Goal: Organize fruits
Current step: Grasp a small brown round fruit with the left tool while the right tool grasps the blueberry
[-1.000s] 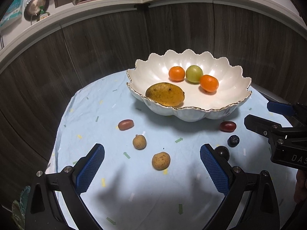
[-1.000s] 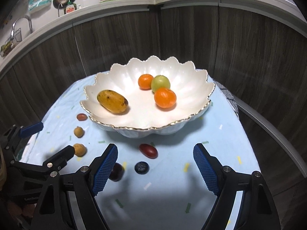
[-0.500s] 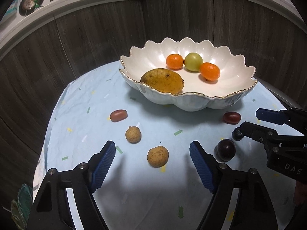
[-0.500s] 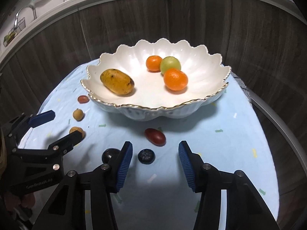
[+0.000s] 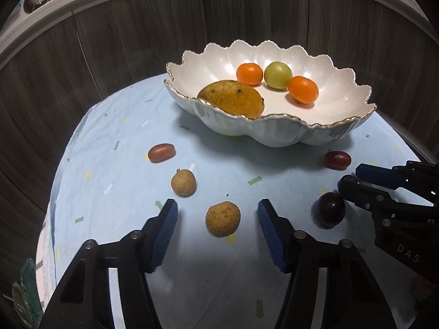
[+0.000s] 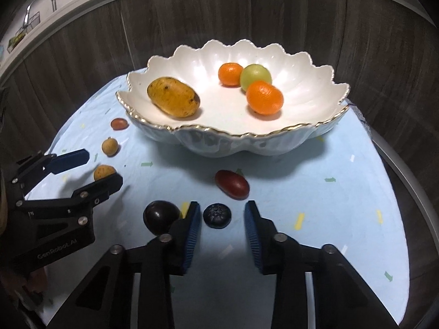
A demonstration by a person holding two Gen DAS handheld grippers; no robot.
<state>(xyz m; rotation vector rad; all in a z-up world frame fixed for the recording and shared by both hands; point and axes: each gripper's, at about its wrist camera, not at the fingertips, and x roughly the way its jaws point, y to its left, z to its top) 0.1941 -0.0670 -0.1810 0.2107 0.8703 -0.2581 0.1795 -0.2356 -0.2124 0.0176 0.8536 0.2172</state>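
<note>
A white scalloped bowl [image 5: 274,134] [image 6: 247,145] holds a mango [image 5: 231,98], two oranges [image 5: 303,89] and a green fruit [image 5: 277,75]. My left gripper [image 5: 218,219] is open, its blue pads on either side of a tan round fruit [image 5: 222,218] on the blue cloth. My right gripper [image 6: 221,220] is open around a dark blueberry [image 6: 217,215]. A dark plum [image 6: 160,216] lies just left of its left finger; a red date [image 6: 232,184] lies just beyond.
A second tan fruit [image 5: 183,182] and another red date [image 5: 161,152] lie left on the cloth [image 5: 123,137]. Dark wood panels curve behind the table. The right gripper shows in the left wrist view [image 5: 354,178], close to the plum [image 5: 330,209].
Both grippers have moved forward and down and narrowed. The left now brackets the tan fruit; the right now brackets the blueberry.
</note>
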